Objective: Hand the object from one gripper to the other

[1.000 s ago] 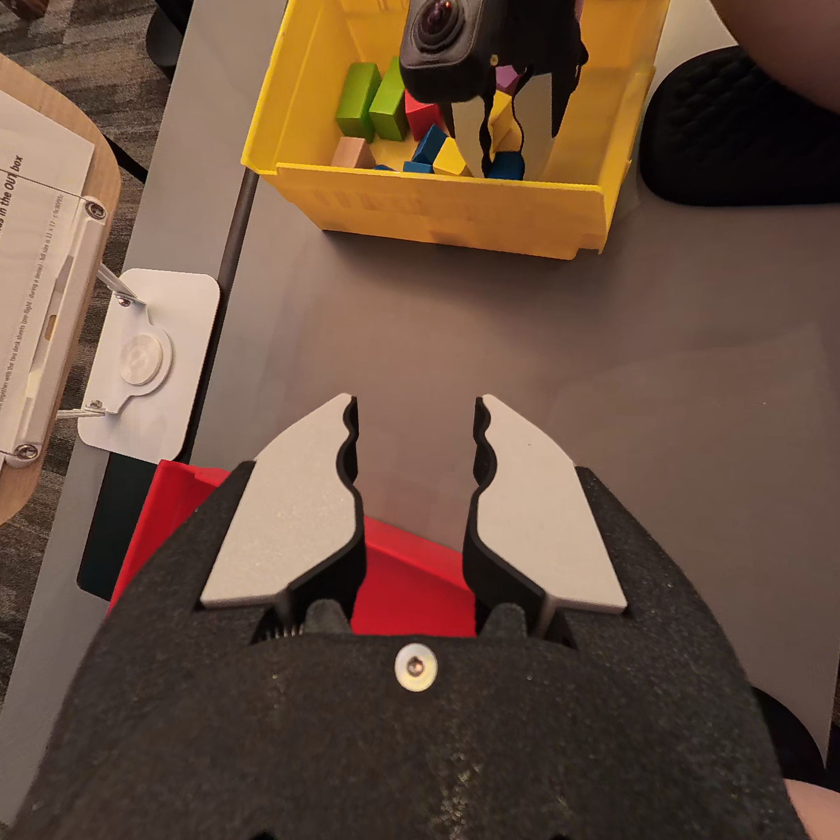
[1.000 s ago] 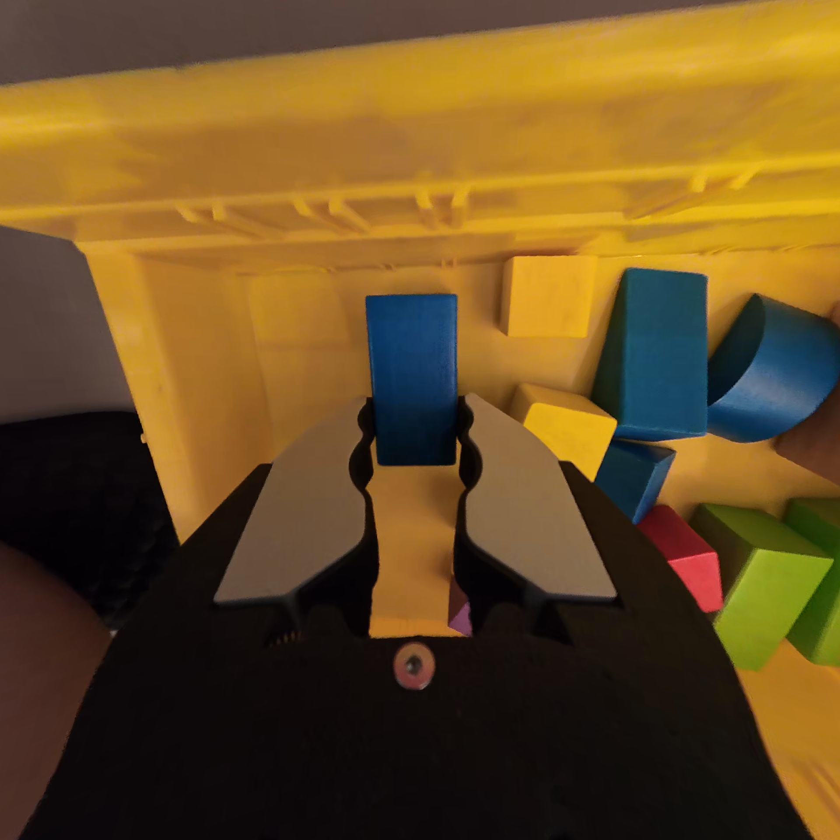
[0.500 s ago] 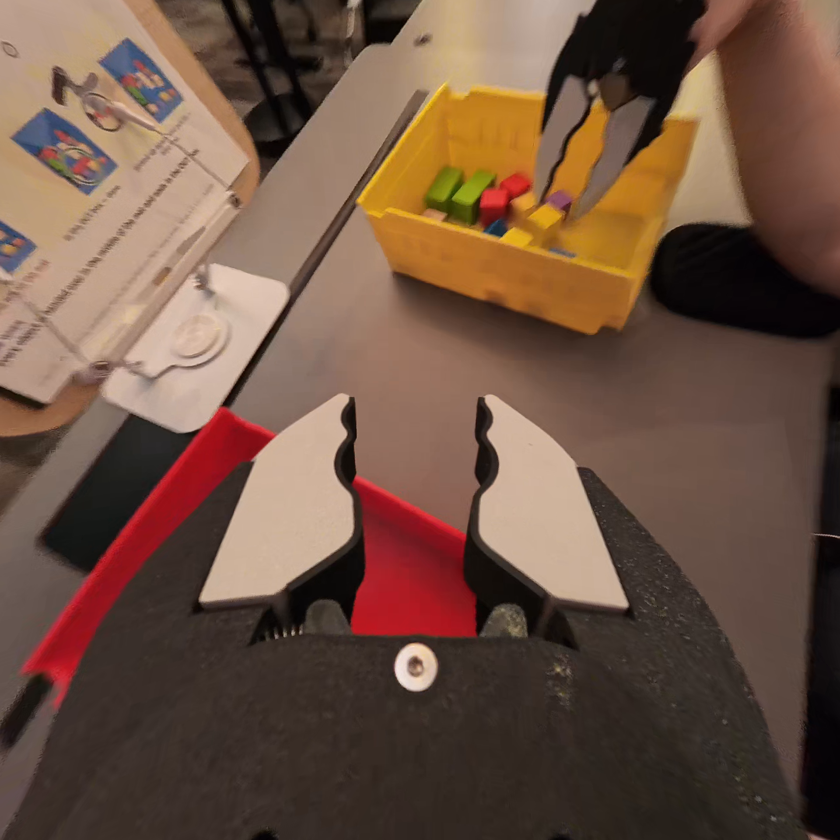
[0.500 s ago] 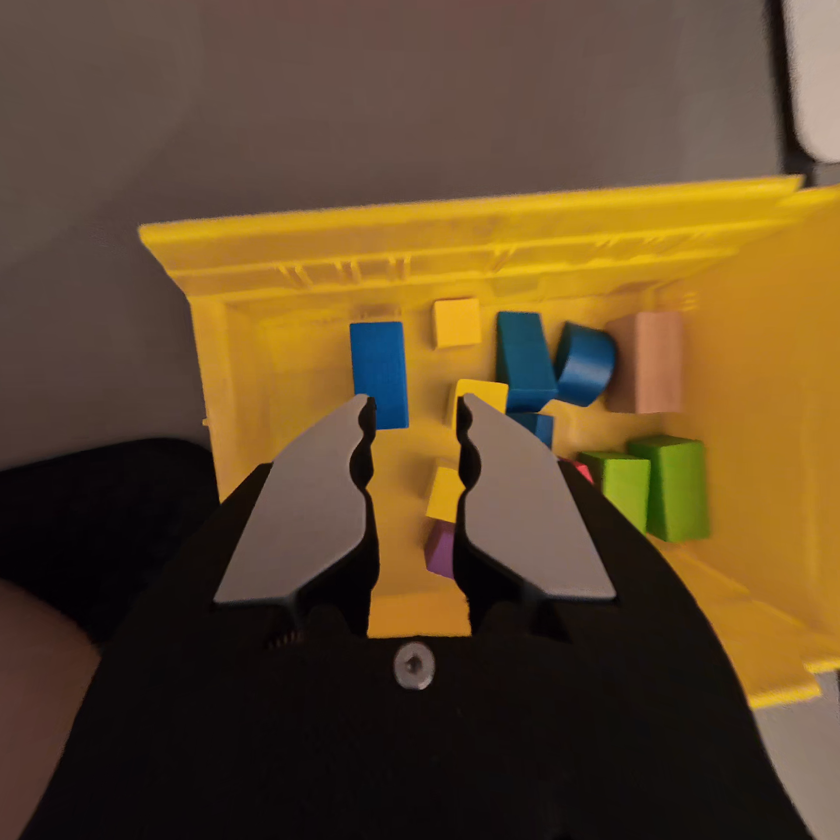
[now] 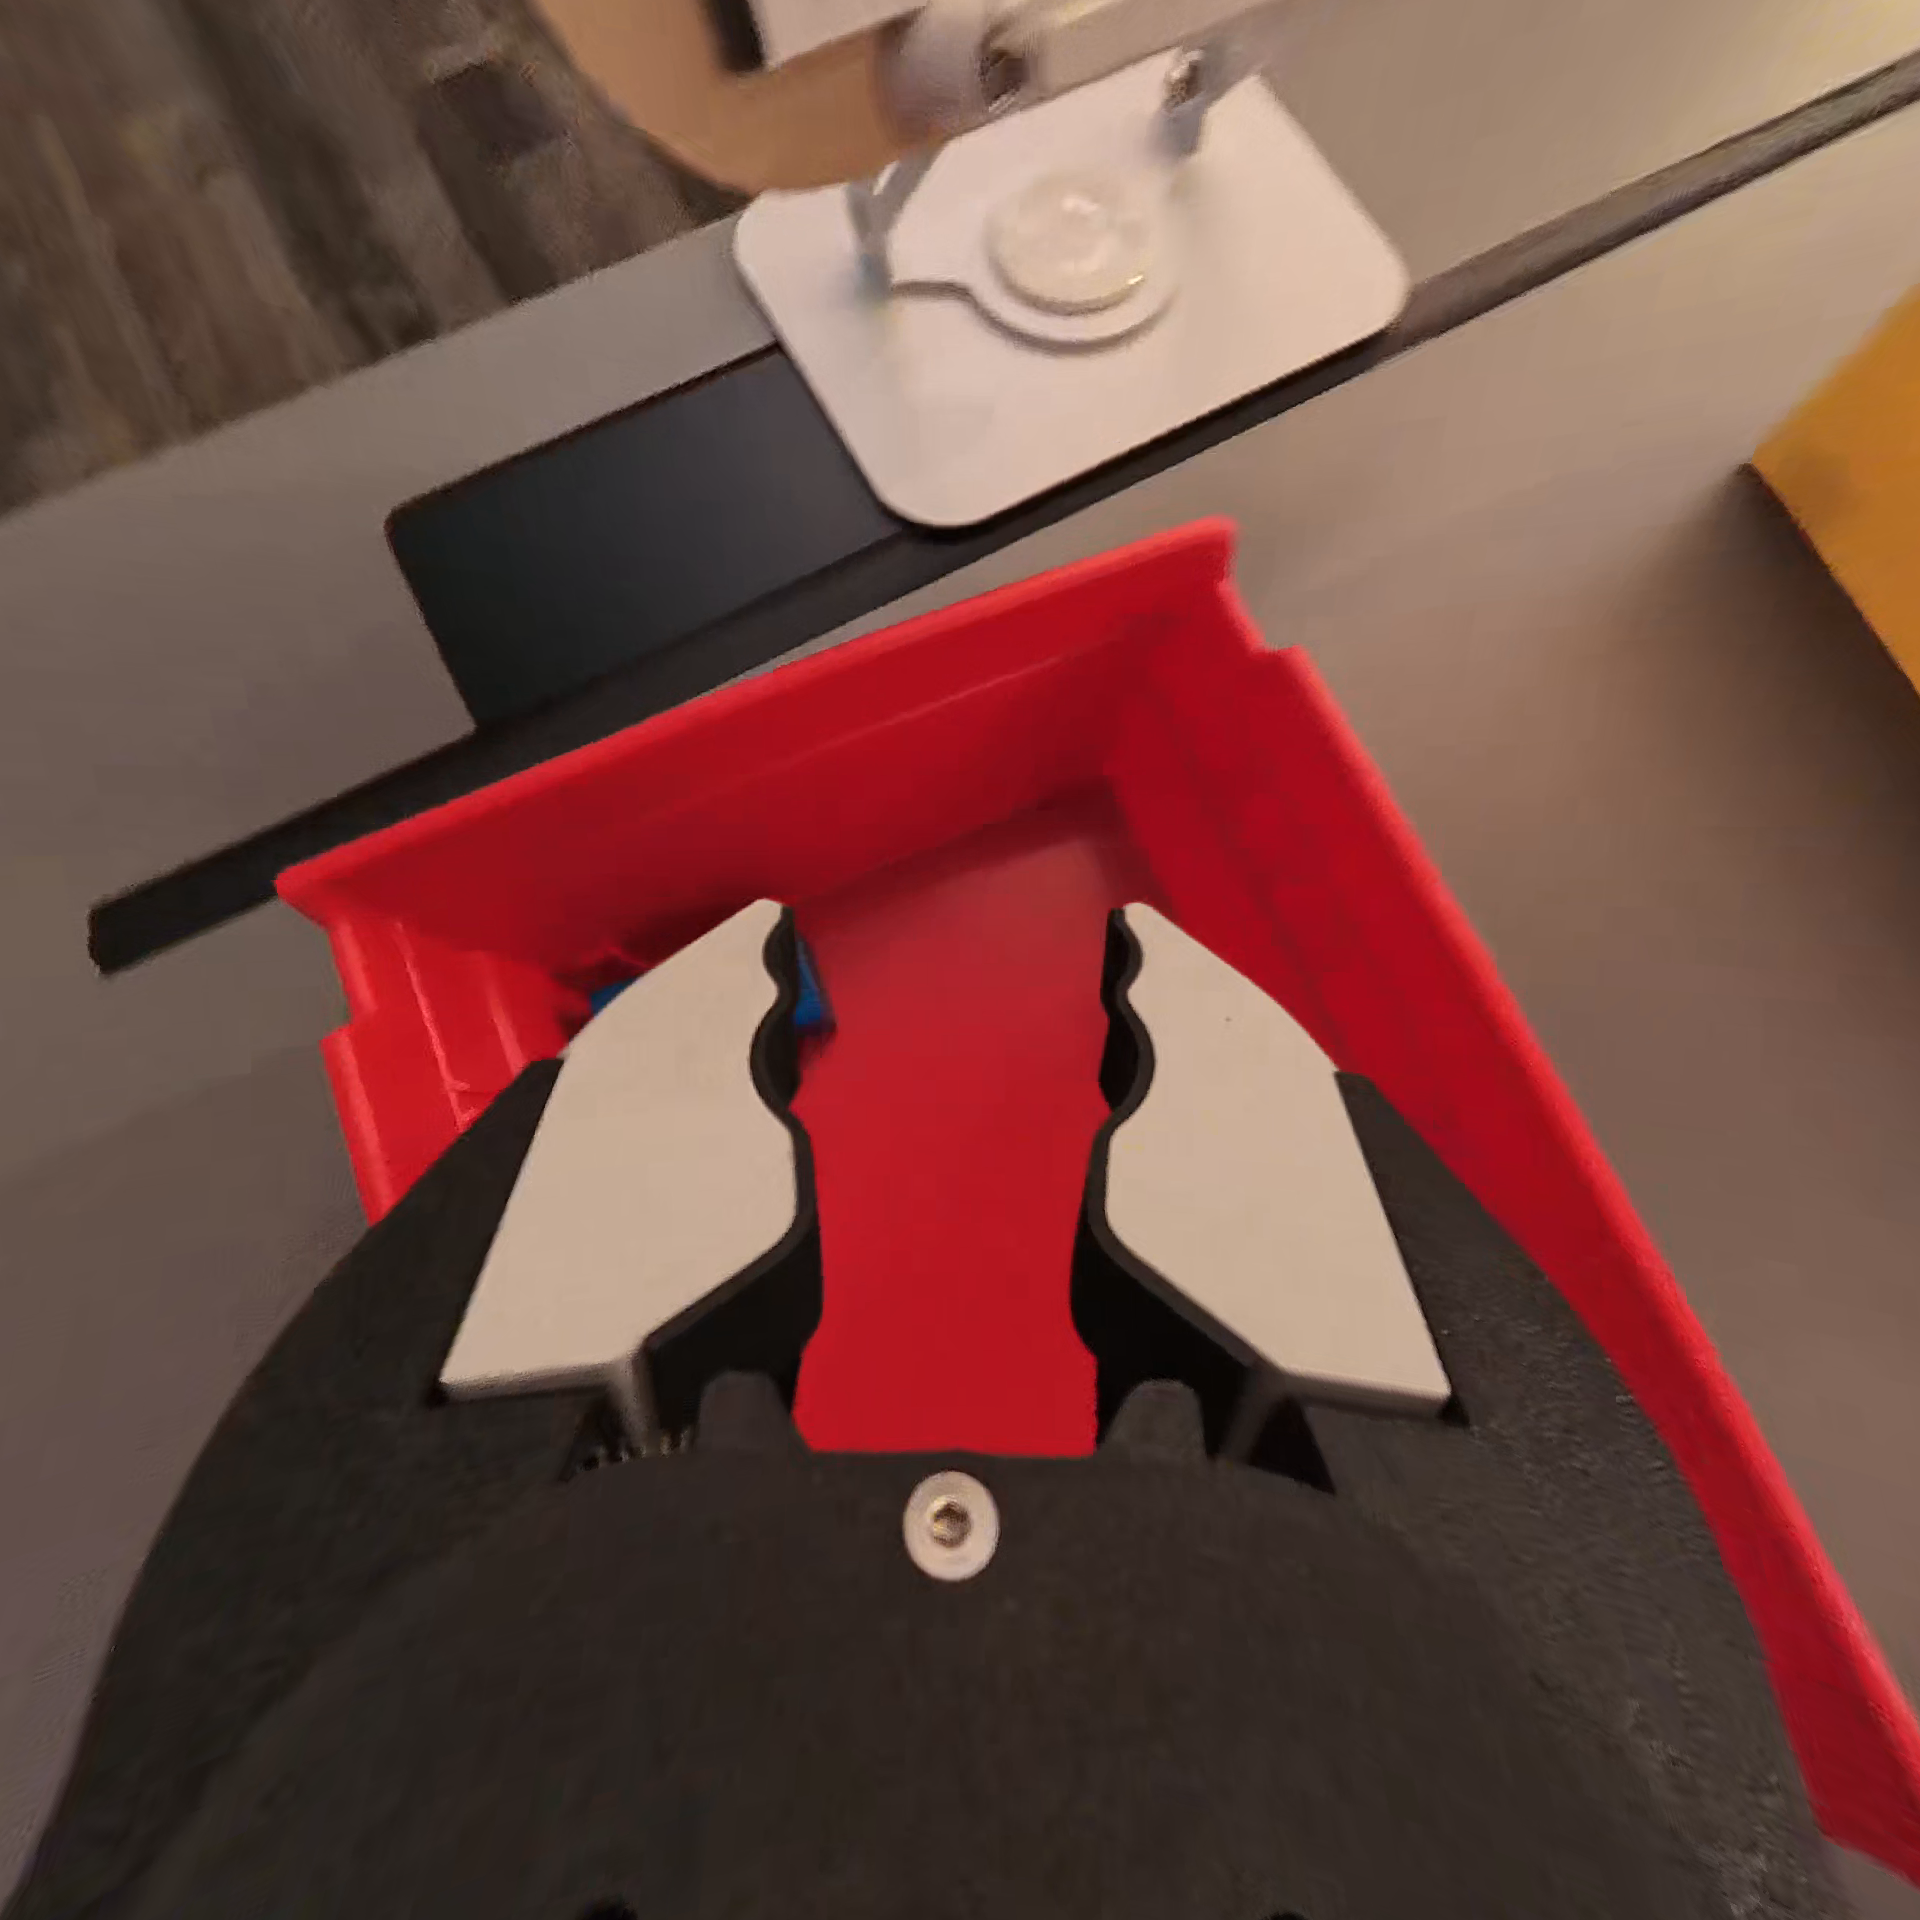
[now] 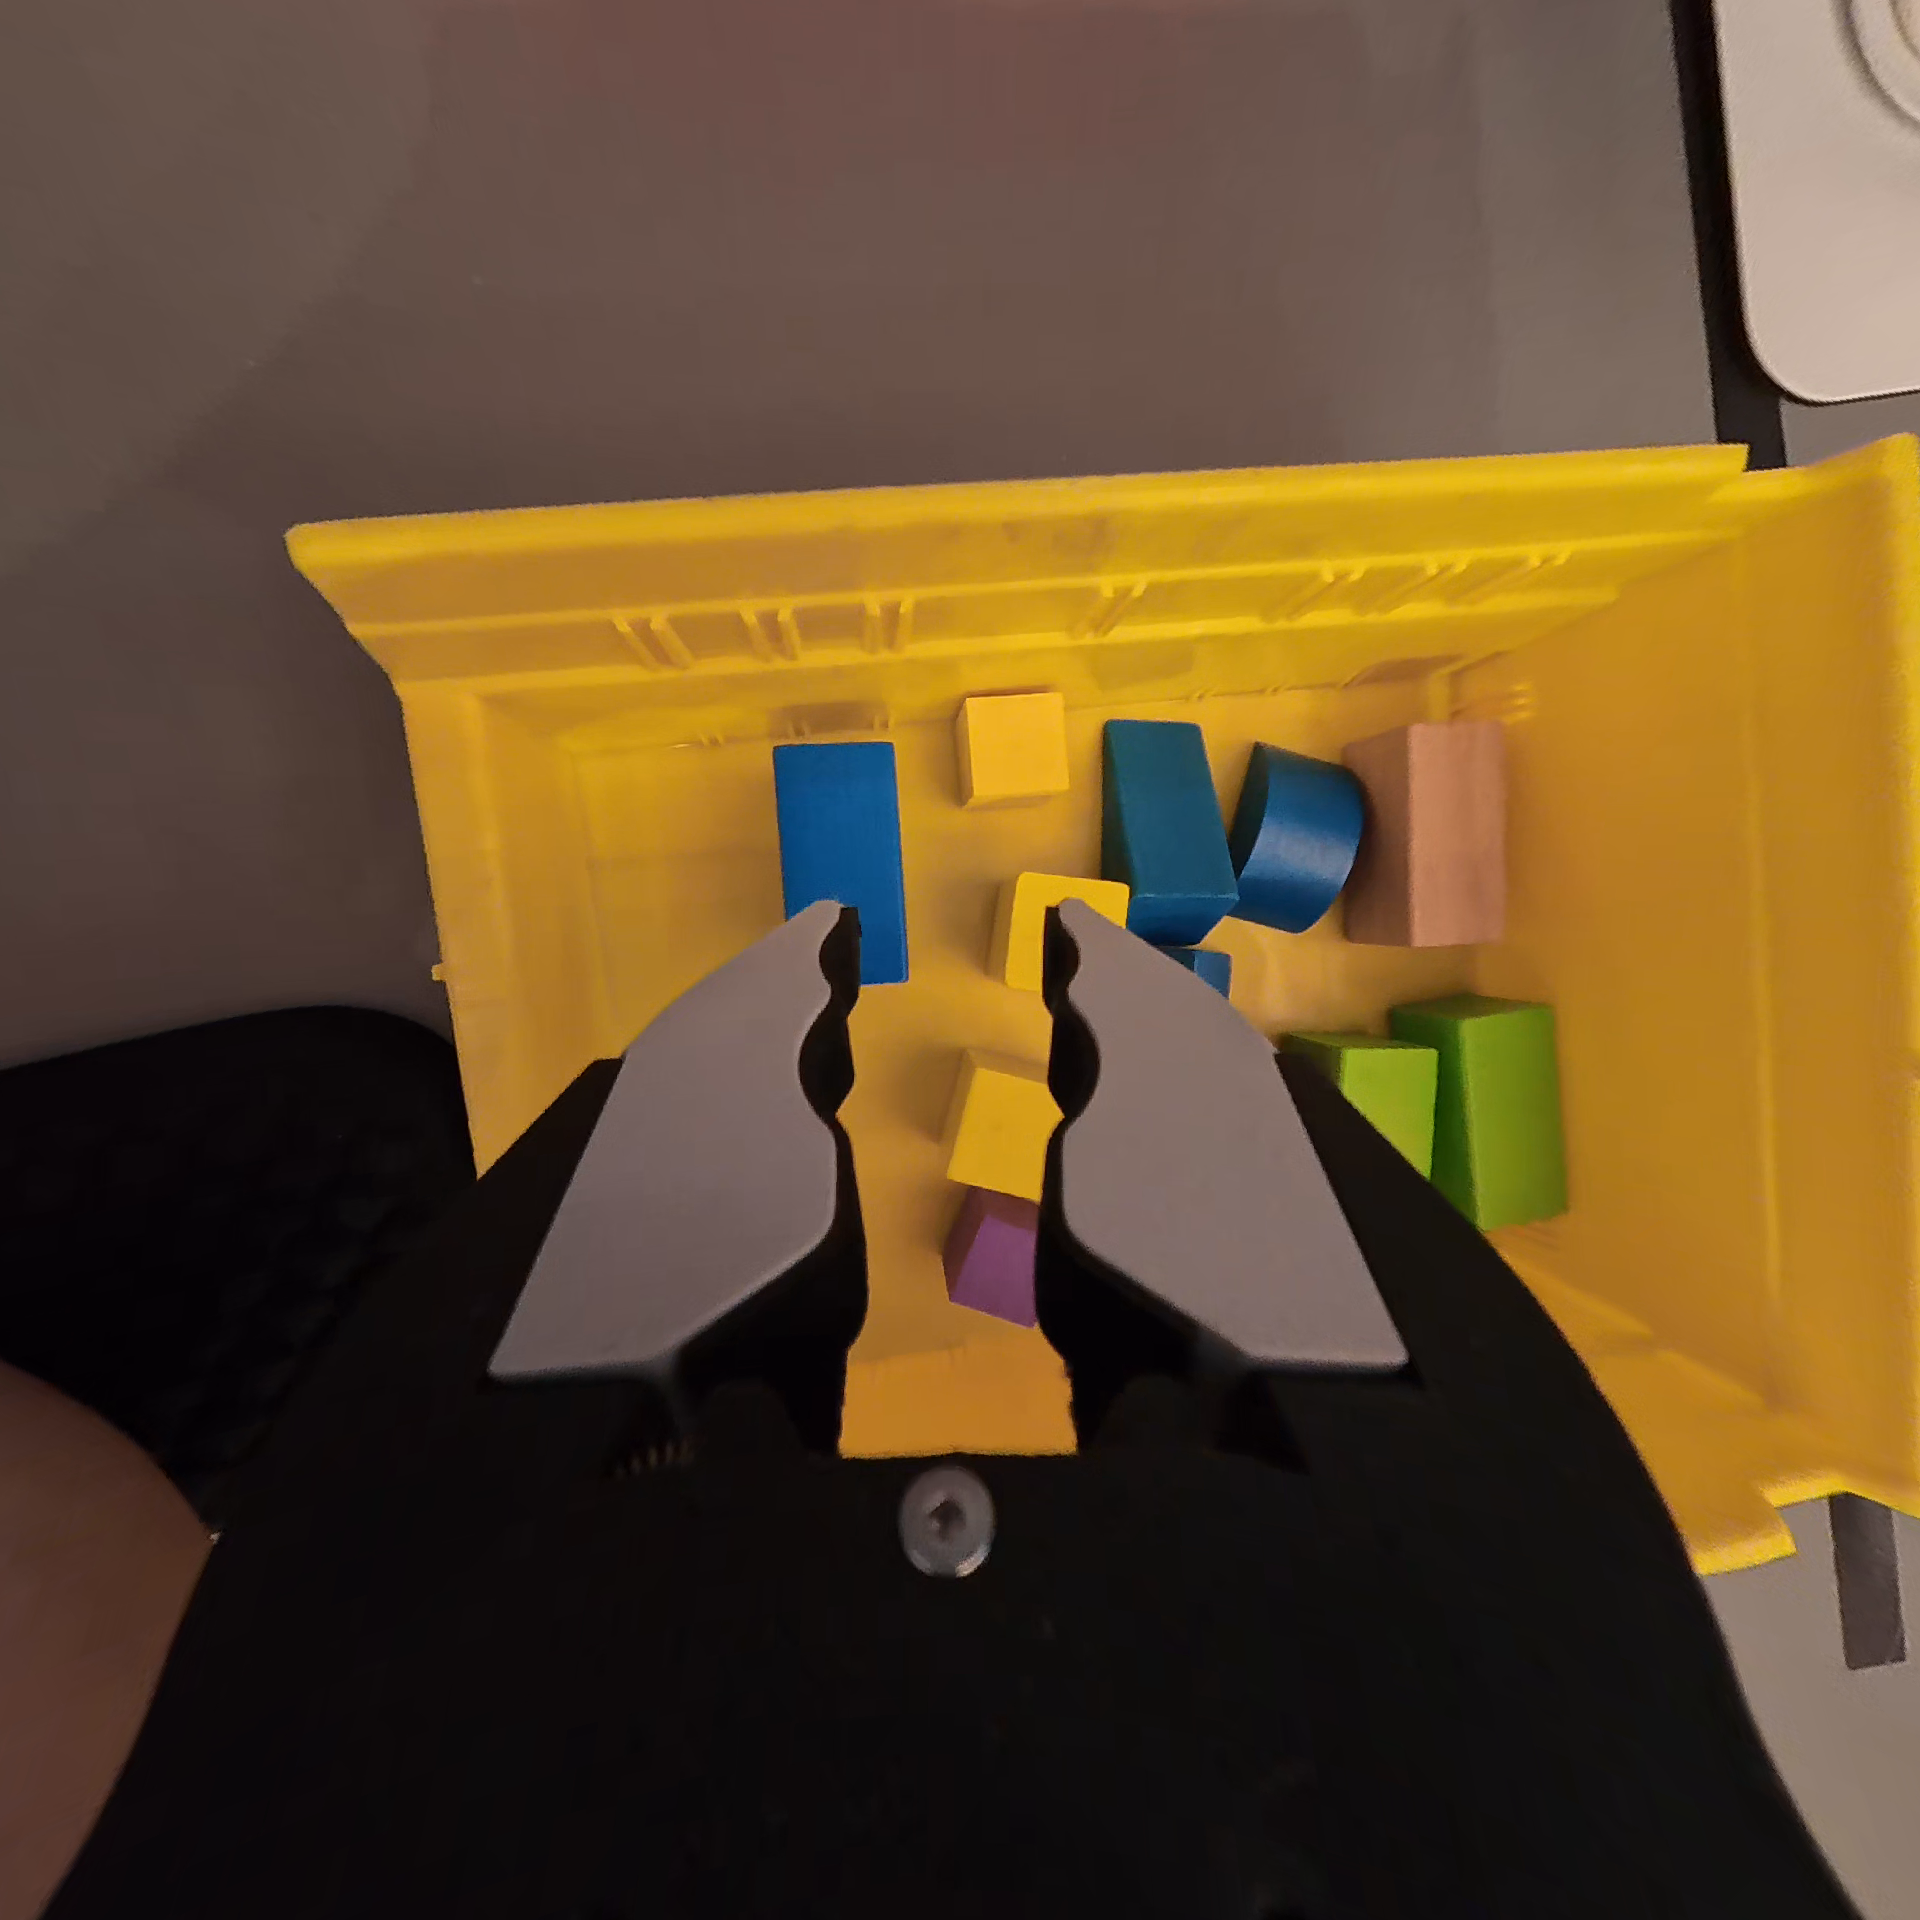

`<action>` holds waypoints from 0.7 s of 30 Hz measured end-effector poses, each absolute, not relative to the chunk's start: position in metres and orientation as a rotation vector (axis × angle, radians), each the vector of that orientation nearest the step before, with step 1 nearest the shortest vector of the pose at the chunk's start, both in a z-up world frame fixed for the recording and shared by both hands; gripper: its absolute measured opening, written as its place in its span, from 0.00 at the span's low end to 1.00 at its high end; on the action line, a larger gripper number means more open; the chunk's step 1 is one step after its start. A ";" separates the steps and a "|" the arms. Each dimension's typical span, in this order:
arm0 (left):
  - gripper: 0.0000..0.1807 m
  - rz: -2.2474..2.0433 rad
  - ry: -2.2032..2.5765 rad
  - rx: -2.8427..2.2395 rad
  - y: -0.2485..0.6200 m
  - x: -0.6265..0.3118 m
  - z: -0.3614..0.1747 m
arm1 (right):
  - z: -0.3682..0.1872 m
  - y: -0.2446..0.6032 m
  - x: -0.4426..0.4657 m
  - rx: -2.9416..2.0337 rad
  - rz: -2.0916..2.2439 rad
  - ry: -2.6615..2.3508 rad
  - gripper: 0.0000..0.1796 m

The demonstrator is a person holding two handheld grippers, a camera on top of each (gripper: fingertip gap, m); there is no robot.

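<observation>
Right gripper [image 6: 951, 920] spread empty above yellow bin [image 6: 1039, 540], block unpicked; left gripper [image 5: 945, 935] spread over red bin [image 5: 1351, 831]. Next, likely: descend, pinch blue block [image 6: 840, 842].

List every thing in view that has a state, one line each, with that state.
left gripper: open, empty, over the red bin
right gripper: open, empty, above the yellow bin
red bin: nearly empty, a blue piece partly hidden behind a finger
yellow bin: holds loose blocks
blue flat block: lying flat, ungrasped
</observation>
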State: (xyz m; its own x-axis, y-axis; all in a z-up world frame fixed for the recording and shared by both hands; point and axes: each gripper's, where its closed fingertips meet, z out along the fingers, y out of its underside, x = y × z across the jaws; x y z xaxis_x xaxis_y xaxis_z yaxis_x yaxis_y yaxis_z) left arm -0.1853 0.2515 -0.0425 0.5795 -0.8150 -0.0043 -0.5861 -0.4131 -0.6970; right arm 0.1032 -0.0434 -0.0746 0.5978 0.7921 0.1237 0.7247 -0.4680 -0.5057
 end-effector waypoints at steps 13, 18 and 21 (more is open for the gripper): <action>0.46 -0.136 0.964 -2.354 0.297 -0.218 -0.117 | -0.079 -0.044 0.104 -2.335 0.166 -1.221 0.18; 0.49 -0.091 0.950 -2.393 0.300 -0.222 -0.128 | -0.082 -0.045 0.103 -2.347 0.169 -1.234 0.17; 0.48 -0.076 0.954 -2.396 0.301 -0.222 -0.132 | -0.084 -0.045 0.102 -2.352 0.171 -1.247 0.17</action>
